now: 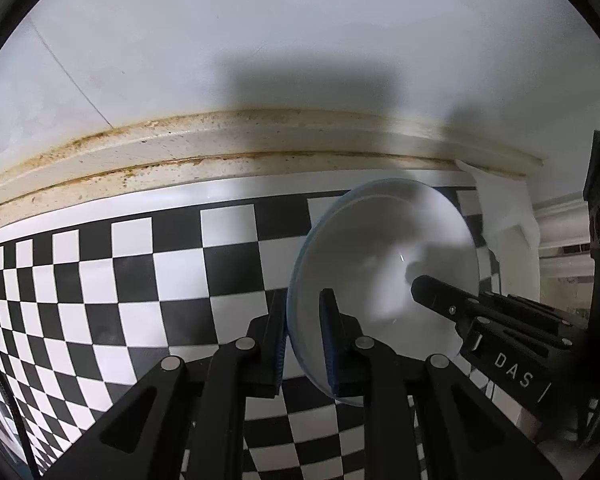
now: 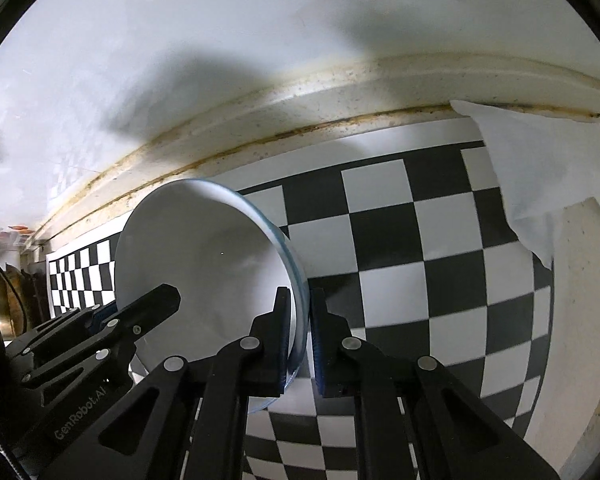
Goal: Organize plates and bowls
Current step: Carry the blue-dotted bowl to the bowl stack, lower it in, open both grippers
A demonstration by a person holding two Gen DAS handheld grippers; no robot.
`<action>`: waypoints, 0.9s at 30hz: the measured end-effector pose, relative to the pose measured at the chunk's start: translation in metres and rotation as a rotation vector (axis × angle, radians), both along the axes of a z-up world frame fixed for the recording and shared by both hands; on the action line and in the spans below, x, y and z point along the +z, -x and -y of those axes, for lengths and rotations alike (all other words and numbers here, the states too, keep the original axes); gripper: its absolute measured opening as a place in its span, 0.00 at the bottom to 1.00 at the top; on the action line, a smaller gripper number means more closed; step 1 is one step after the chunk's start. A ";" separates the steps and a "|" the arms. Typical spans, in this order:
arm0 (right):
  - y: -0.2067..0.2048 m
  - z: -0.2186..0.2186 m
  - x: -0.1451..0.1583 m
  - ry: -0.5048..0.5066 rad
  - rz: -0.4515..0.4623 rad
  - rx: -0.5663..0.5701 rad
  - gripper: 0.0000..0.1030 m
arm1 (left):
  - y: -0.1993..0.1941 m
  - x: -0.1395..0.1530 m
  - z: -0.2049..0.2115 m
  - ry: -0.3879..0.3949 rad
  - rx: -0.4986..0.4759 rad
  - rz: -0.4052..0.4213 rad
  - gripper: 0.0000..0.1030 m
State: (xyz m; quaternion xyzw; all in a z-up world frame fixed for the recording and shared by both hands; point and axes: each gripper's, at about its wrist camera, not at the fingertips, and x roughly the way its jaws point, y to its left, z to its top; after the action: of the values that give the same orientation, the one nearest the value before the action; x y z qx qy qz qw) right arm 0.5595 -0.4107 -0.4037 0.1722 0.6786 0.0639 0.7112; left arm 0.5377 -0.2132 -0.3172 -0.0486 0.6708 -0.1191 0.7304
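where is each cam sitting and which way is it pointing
Left wrist: sits on the left hand-held gripper, looking steeply down at the checkered mat; its own fingers clamp the bowl rim, with the right hand-held gripper entering from the right.
Right wrist: sits on the right hand-held gripper, also looking steeply down, clamped on the opposite rim; the left one enters from the left.
Shared: bowl, mat, stained counter ledge, both grippers.

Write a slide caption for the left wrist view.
Both hand-held grippers, left and right, clamp one white plate above checkered cloth.
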 end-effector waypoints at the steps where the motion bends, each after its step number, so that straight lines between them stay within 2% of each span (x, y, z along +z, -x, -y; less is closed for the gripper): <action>1: 0.003 0.000 0.005 0.002 0.008 0.001 0.11 | 0.004 0.004 -0.001 0.002 -0.004 0.007 0.13; 12: 0.054 -0.001 0.066 0.006 0.080 -0.020 0.11 | 0.051 0.058 -0.008 0.024 -0.053 0.071 0.13; 21: 0.123 0.007 0.120 0.020 0.139 -0.054 0.11 | 0.106 0.094 -0.011 0.036 -0.108 0.121 0.13; 27: 0.176 0.007 0.141 0.026 0.162 -0.083 0.11 | 0.150 0.112 -0.013 0.052 -0.148 0.136 0.13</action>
State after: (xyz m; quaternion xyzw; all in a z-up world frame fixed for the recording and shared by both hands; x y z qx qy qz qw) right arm 0.3836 -0.4178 -0.2624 0.1854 0.6119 0.0394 0.7679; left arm 0.3878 -0.2001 -0.2056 -0.0097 0.6183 -0.1929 0.7618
